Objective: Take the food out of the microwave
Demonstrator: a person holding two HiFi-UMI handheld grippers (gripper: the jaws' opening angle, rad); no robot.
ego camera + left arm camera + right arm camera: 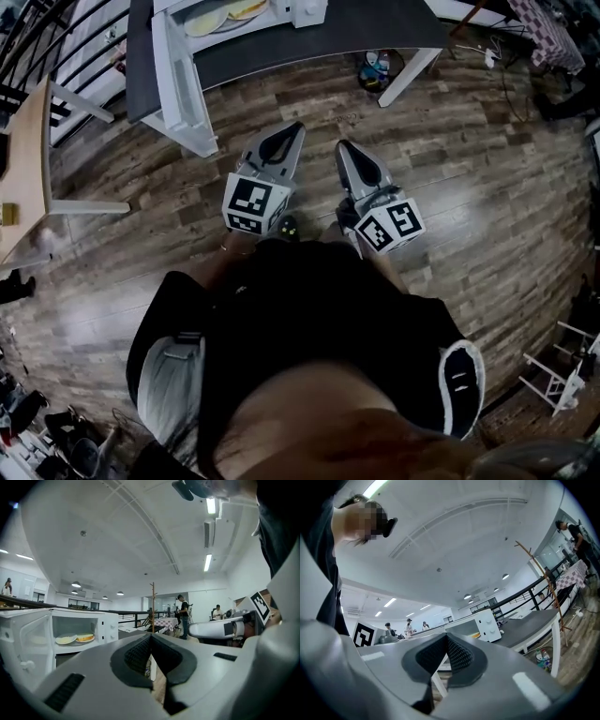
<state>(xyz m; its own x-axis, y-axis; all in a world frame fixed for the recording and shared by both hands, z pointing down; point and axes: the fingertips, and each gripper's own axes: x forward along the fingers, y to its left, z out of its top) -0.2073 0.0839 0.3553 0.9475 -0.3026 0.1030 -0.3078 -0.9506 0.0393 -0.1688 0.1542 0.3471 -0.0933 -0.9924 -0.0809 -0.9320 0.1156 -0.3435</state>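
Left claw (296, 127) closed, empty; right claw (342, 146) likewise; microwave (108, 624) open, food (85, 638) inside.

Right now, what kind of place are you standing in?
Probably a big open workroom or lab, not a home kitchen: a microwave sits open on a dark table, other people stand farther off, and strip lights line the ceiling.

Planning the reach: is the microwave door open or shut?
Open. The door stands swung out, and the plate of food shows inside the microwave.
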